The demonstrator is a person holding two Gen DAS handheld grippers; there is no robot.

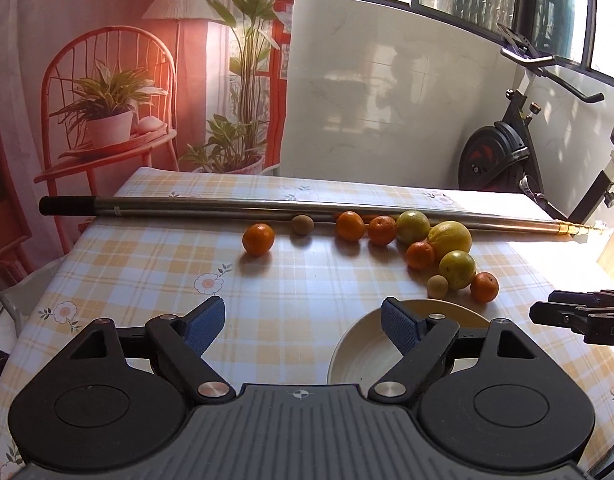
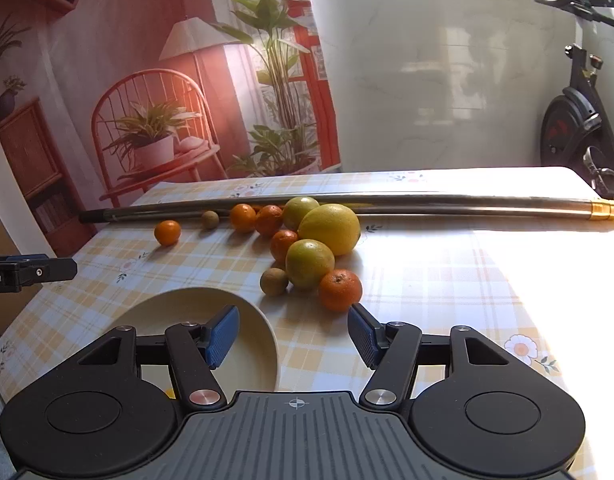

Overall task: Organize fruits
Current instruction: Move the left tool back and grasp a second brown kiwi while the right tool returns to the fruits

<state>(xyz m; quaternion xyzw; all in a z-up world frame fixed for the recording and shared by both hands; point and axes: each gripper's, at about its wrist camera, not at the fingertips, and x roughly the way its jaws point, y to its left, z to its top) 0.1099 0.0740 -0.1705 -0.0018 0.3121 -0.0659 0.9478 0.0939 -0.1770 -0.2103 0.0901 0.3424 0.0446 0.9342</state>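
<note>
Left gripper [image 1: 303,326] and right gripper [image 2: 293,336] both spread wide, holding nothing, above the checked tablecloth [image 2: 427,280]. Empty cream bowl [image 2: 263,316] near; tangerines, lemon [image 2: 329,229], green citrus clustered just beyond, by a metal pole [image 2: 427,200].

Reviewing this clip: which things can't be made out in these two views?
- Bowl: near part hidden by each gripper's body in both views.
- Small orange fruit behind the tangerine row: mostly covered, left wrist view.
- Metal pole: gold end cut off by the right wrist view's edge.
- Yellow bit under the right gripper: unidentifiable.
</note>
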